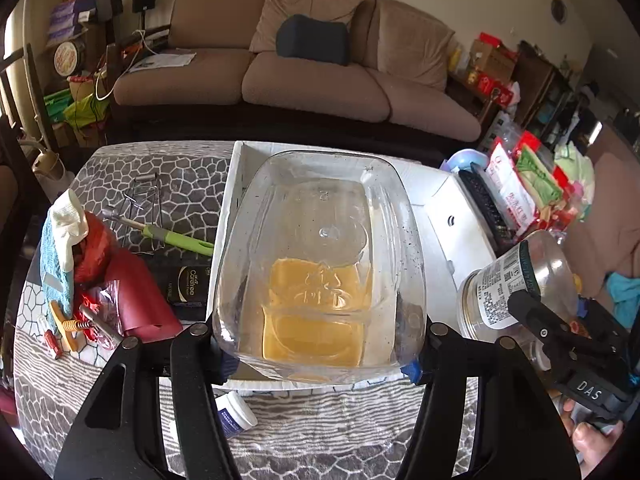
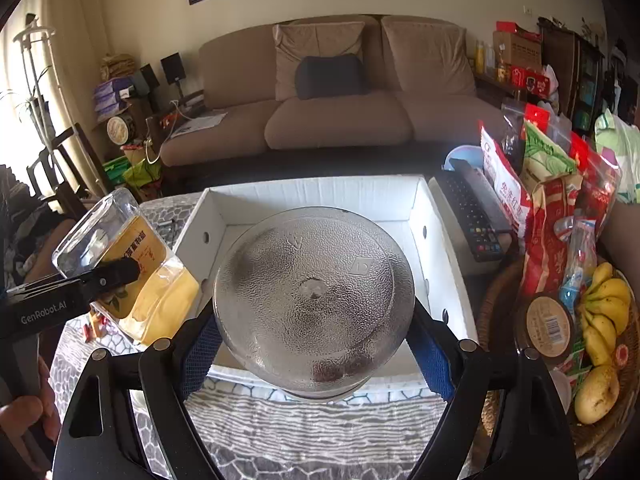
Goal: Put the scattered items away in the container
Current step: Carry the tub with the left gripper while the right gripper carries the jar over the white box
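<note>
- The left gripper [image 1: 320, 344] is clamped across the sides of a clear rectangular jar [image 1: 316, 264], its base facing forward and away from the camera; a yellow label shows through the wall nearest the fingers
- In the right wrist view the same rectangular jar [image 2: 124, 268] hangs up and to the left of the right claw, raised off the tablecloth [image 2: 320, 432], with one black finger [image 2: 116, 274] of the left gripper [image 2: 116, 280] pressed on its face
- The right gripper [image 2: 316, 344] is closed on a round clear jar [image 2: 314, 300], blue pads [image 2: 434, 360] bearing on either side, pebbled bottom pointing ahead
- From the left wrist view the round jar [image 1: 516, 284] sits off to the right of the left claw, labelled, held by the right gripper [image 1: 532, 308]
- The white box [image 2: 420, 216] lies open just ahead of and below both claws, its floor bare where visible
- Both jars look like thin hard plastic, empty or nearly so: probably light, rigid, smooth and apt to slip or twist between the pads
- Flat opposite walls suit the rectangular one; the round one wants a grip across its widest part, squeezed gently since thin walls may buckle
- A green-handled tool [image 1: 176, 236], a small white bottle [image 1: 236, 412] and red bits remain on the cloth left of the left claw
</note>
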The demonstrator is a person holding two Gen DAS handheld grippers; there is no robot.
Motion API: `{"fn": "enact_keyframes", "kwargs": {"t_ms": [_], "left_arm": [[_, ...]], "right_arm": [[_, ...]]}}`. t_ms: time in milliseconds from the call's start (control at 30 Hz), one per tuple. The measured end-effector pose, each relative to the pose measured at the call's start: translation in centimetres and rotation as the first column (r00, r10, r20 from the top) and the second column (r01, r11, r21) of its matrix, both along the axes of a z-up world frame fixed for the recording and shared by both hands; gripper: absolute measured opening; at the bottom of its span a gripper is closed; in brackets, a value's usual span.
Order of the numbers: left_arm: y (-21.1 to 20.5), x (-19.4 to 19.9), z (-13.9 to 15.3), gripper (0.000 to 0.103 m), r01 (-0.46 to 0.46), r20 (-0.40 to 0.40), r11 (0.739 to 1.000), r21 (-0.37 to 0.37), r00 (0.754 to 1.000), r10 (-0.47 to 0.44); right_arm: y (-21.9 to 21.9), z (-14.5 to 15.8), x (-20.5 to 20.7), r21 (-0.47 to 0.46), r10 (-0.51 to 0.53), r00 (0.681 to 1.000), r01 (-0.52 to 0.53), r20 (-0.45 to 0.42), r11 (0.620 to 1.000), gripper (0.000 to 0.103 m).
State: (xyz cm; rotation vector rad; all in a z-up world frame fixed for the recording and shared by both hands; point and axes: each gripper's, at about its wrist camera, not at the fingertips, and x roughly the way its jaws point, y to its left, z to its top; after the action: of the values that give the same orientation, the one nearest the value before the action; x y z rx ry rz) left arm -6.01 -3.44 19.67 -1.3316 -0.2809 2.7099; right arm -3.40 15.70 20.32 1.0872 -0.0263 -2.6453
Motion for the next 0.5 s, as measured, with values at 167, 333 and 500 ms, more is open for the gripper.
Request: {"fn": "enact_keyframes", "kwargs": {"t_ms": [167,333,500], "left_arm": [[0.6,-1.8,-3.9,0.058,0.002,0.051,1.000,-0.004,0.999,-0.002],[0.7,-3.1,-6.9,0.058,0.003,0.098,1.000,-0.014,0.995,-0.001],[0.4,-3.7,-8.3,0.058,0.007,0.112,1.000,-0.005,0.994,-0.006]], "right_arm": [[-0.2,-4.0,-3.5,-0.040,-0.010,0.996,0.013,0.087,0.999,0.087],[-1.6,-7.9,-5.8,-0.051,-0.009,0.986,0.018,0.164,0.999,0.087],[-1.8,-10.2,-6.9,-0.046,-0.006,0.981,0.015,0.196,0.999,0.087]]}}
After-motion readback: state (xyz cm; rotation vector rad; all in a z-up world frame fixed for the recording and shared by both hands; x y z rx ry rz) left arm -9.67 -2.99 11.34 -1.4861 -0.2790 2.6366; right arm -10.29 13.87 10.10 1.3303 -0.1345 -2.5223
